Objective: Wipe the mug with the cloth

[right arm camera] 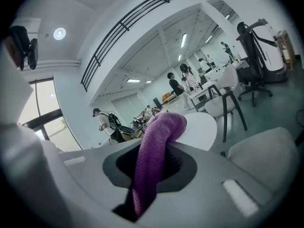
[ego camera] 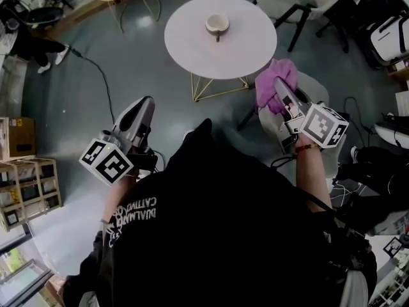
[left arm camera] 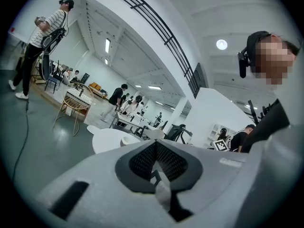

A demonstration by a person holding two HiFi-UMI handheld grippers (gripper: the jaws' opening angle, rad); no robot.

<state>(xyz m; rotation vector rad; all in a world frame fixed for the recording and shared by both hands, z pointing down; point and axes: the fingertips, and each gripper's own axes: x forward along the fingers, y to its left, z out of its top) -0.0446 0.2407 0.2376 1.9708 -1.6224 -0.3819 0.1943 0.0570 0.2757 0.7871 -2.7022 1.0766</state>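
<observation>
Where shut on the cloth [right arm camera: 154,156], pinches a thick purple fold flat between the jaws of the right gripper [ego camera: 285,100] — knitted, soft, bulging past the tips toward 12 o'clock, bunched into a loose lump in the head view. Closed tight on the left gripper [ego camera: 144,107], pad against pad, with nothing between. Held out ahead of a dark shirt [ego camera: 217,222] on bent arms, both pointing toward 12 o'clock and tipped slightly down; right at about 2 o'clock, left at about 10. Well apart from the mug [ego camera: 217,24] — cream, round, glossy, darker inside, handle toward 6 o'clock, upright near the middle of the round white table [ego camera: 192,53] at 12 o'clock. Smooth grey plastic around ribbed black pads [left arm camera: 142,161].
</observation>
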